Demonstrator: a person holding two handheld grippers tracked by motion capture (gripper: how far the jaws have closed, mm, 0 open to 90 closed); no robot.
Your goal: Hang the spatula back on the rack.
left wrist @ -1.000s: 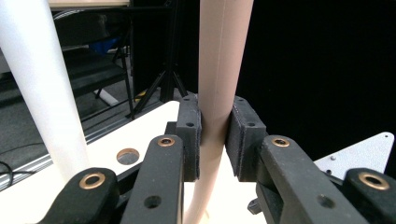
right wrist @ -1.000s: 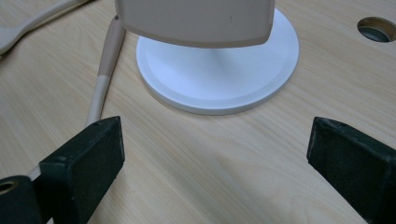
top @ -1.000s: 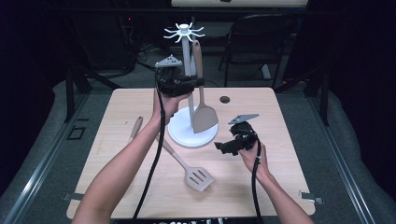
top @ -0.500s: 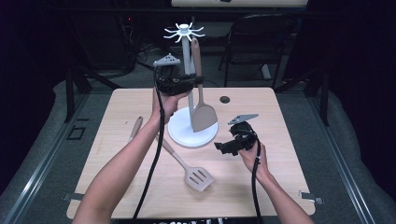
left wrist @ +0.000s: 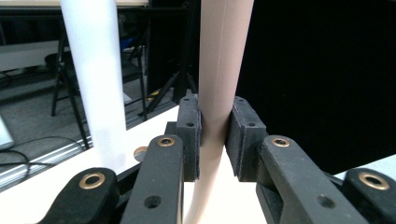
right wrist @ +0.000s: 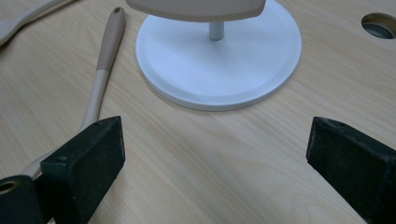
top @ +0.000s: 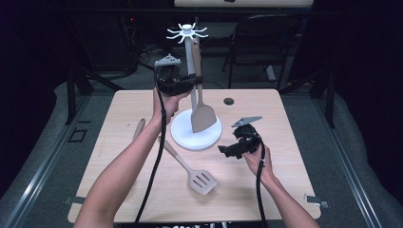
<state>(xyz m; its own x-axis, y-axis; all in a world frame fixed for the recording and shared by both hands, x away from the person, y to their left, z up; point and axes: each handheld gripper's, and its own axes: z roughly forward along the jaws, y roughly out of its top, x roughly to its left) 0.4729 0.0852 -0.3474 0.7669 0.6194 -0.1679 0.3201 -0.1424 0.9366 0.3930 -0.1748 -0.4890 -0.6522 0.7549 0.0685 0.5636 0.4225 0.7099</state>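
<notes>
Person at a light wood counter [top: 119,156], one gripper in each hand, shown in the high view & both gripper views.

Left gripper [top: 190,85] is raised above the counter's far side, clenched on the handle of a beige solid turner [top: 202,116]. In the left gripper view both pads pinch that handle [left wrist: 219,70], w/ the white pole of the utensil stand [left wrist: 93,74] just beside it. The turner hangs about upright, blade down, its blade over the stand's round white base [top: 183,135]. Handle top is up near the spoked hook ring [top: 187,32] at the pole's top; can't tell whether it's on a hook yet.

Right gripper [top: 228,152] sits low over the counter, right of the base, released: jaws wide apart, nothing btwn them. Its own view looks across bare wood at the base [right wrist: 187,70] & the turner's blade edge [right wrist: 196,9] above it.

Progress, as a judgement: the job looks like hanging utensils on the stand. First utensil is mid-hang, gripped & lined up w/ the pole, not let go. Left to do: seat it on a hook & release. Two more wait flat on the counter: a slotted turner [top: 202,180] near the front, handle angled toward the base, & a wooden-handled utensil [top: 138,128] left of it, mostly behind the left forearm. So roughly the early part; none clearly hung. A small round hole [top: 228,101] marks the counter's far side.
</notes>
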